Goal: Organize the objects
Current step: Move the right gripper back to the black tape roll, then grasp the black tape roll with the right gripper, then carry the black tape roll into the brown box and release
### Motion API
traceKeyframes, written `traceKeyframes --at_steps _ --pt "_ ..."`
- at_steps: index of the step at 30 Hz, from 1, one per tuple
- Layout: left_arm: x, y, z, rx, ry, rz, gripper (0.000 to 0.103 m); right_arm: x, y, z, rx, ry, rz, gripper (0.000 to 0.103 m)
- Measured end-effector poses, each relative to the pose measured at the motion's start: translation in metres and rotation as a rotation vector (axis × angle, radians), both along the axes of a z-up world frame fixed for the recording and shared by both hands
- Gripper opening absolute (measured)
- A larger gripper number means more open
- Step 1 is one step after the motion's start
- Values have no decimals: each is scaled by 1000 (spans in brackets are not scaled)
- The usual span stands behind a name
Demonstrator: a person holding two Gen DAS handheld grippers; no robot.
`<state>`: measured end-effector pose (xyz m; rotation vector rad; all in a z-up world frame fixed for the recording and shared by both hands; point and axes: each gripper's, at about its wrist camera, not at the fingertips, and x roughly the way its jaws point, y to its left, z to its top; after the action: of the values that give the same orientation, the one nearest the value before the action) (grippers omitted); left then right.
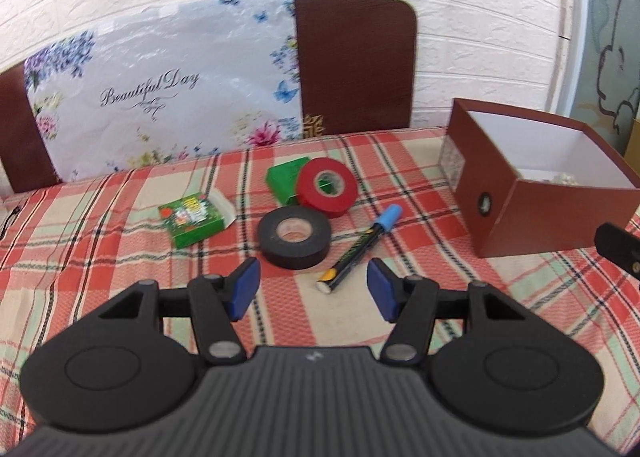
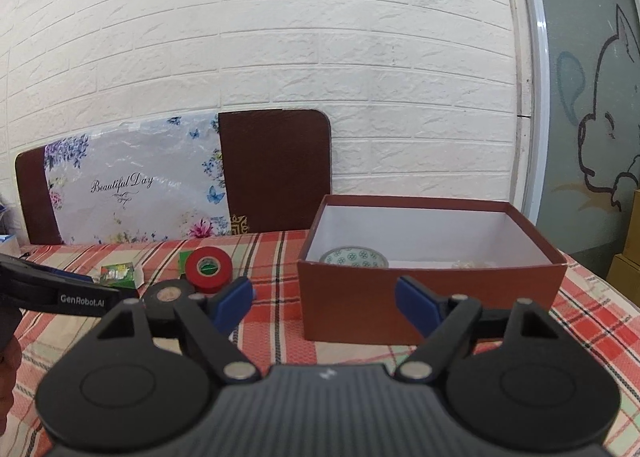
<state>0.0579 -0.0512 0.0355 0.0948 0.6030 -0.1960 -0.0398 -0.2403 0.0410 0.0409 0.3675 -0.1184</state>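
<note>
Left gripper [image 1: 314, 289] nearest the marker [image 1: 362, 247]

Its jaws stand half open, empty; the marker lies just ahead on the cloth, long axis slanting up-right toward the box [image 1: 548, 213]. Right gripper [image 2: 324, 299] gapes, empty.

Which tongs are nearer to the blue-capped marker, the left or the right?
Left. The left tongs stand open just short of the marker, its near end between their tips. The right tongs face the brown box, off to the side.

Both grippers [image 1: 312, 285] [image 2: 324, 297] are black with blue pads [image 1: 244, 289], silver pivot screws, one branded "GenRobot.AI".
</note>
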Motion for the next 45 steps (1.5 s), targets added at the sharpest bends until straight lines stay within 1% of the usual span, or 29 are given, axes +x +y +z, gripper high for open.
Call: traceKeyframes --at_steps 3,7,11,13,14,15,16,18,20,22,24,26,27,28,29,30,32,34,36,38,40,42,43,44,45 --pt "9 21 -9 -6 2 44 62 10 16 -4 -18 29 41 80" --pt "26 67 -26 -22 22 149 62 24 42 -13 -54 73 125 76" --pt "36 113 -53 3 20 253 64 45 66 -27 -41 139 204 72" --pt "38 133 -69 -35 39 281 65 62 78 -33 -33 172 238 68" --pt "38 140 -78 -64 50 292 65 71 85 -35 -36 180 255 68" --pt "33 143 -81 -98 5 294 67 80 92 -37 -44 183 273 68" --pt "31 143 -80 -106 -8 295 69 90 99 -39 -54 184 290 68" --pt "34 137 -81 -75 -19 313 69 116 118 -47 -87 189 324 69" --pt "35 134 -81 -57 -34 312 69 142 136 -58 -119 214 367 72" --pt "36 136 -83 -67 -36 311 69 166 149 -70 -131 246 395 82" --pt "36 140 -83 -85 -37 317 69 189 158 -83 -135 287 393 83" --pt "37 141 -84 -90 -38 323 69 213 160 -96 -101 351 371 83" --pt "38 141 -84 -93 -39 326 69 221 157 -102 -56 368 361 81" --pt "38 142 -84 -98 -40 330 70 225 152 -103 0 363 352 82" --pt "38 144 -84 -106 -41 334 70 225 151 -102 21 366 344 81" --pt "38 145 -84 -116 -43 339 70 221 152 -100 16 367 348 81" --pt "38 149 -84 -141 -43 350 70 203 156 -95 -17 363 402 81" --pt "38 152 -84 -160 -41 351 71 176 159 -88 -82 356 470 81" --pt "39 151 -84 -155 -39 347 71 141 149 -81 -112 340 555 81" --pt "39 149 -84 -143 -36 343 72 102 141 -80 -152 334 596 81" --pt "39 147 -84 -128 -30 333 73 70 130 -83 -203 346 569 81" --pt "40 142 -82 -102 -6 305 75 44 105 -88 -232 348 483 81" --pt "40 138 -79 -88 16 301 75 35 88 -89 -214 342 420 81" --pt "39 134 -75 -119 50 288 75 29 70 -89 -187 343 349 81" --pt "37 130 -69 -194 81 248 74 23 52 -90 -158 344 278 81"
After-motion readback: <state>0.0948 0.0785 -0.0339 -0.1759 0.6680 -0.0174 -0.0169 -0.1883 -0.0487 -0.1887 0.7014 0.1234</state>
